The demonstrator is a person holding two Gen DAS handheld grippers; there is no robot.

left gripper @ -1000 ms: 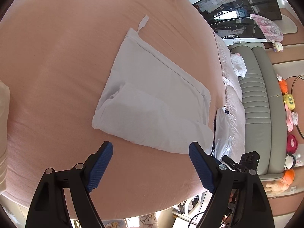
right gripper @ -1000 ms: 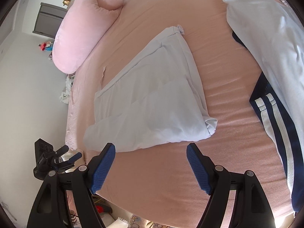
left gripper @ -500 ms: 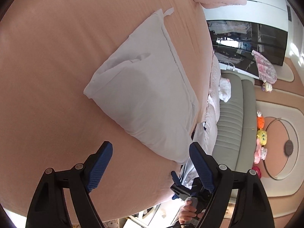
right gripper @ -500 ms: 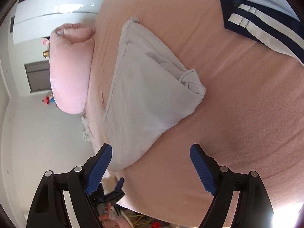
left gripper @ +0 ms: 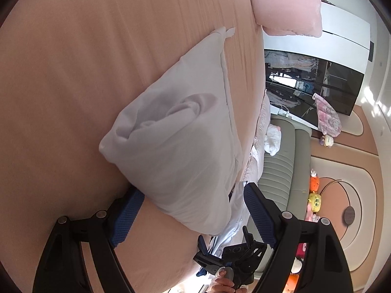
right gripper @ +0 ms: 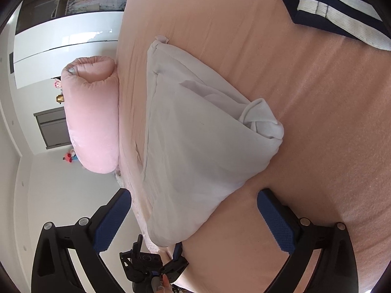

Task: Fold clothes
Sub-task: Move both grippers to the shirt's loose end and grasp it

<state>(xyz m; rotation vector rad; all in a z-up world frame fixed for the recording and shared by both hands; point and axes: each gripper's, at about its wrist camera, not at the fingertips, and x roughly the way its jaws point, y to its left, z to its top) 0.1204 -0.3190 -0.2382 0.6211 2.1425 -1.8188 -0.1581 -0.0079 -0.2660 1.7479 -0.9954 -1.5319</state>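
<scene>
A pale grey-white folded garment (left gripper: 185, 146) lies on the pink bed sheet (left gripper: 73, 73); it also shows in the right wrist view (right gripper: 193, 151), with a bunched corner (right gripper: 264, 119) at its right. My left gripper (left gripper: 188, 217) is open, its fingers straddling the garment's near edge. My right gripper (right gripper: 195, 222) is open too, its fingers either side of the garment's near corner. Each gripper shows low in the other's view.
A pink bolster pillow (right gripper: 92, 114) lies at the head of the bed. A navy and white striped garment (right gripper: 330, 12) lies at the far right. Beside the bed are a grey-green sofa (left gripper: 281, 168), plush toys (left gripper: 315, 197) and a dark glass wardrobe (left gripper: 312, 83).
Both grippers have rolled sideways and moved in close to the garment, so its near edge now sits between the open fingers. The garment looks more bunched at one corner.
</scene>
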